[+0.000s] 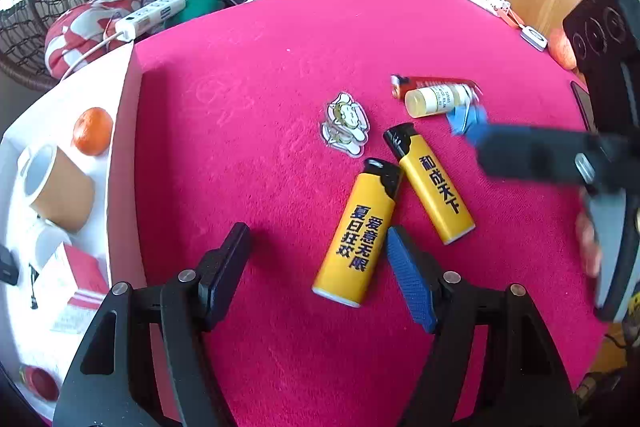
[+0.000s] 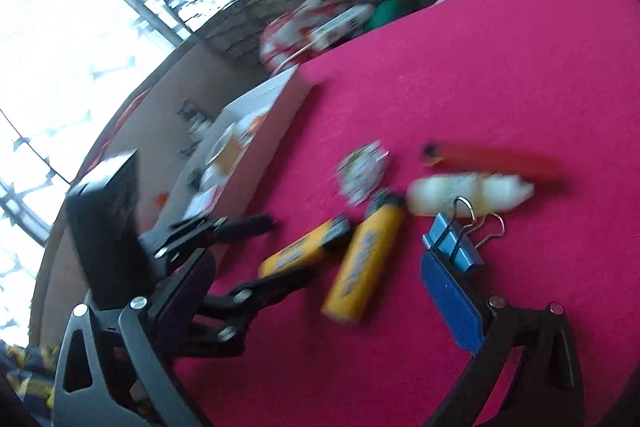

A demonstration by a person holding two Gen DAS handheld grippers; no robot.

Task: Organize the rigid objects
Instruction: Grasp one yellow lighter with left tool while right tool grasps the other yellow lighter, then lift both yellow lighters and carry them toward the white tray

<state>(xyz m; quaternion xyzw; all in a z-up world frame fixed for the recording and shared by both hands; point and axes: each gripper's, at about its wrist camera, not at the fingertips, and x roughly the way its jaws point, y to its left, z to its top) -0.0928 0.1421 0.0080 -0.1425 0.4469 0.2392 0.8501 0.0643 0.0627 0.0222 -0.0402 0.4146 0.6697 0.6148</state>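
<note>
Lighters: two yellow (image 1: pixel 357 235) (image 1: pixel 430 183), one red (image 1: pixel 432 83).

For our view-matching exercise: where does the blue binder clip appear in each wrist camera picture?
Left wrist view: blue binder clip, right of centre, partly behind the blurred right claw.
Right wrist view: blue binder clip, lower right, at the tip of the blue finger.
Shared landmark: the pale bottle lying beside it.

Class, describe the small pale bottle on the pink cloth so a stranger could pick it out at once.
Start at the pink tablecloth and find the two yellow lighters near its middle. Just beyond them lies the small bottle on its side, beside a red lighter. Alone among its neighbours, it is pale, round and white-labelled.
</note>
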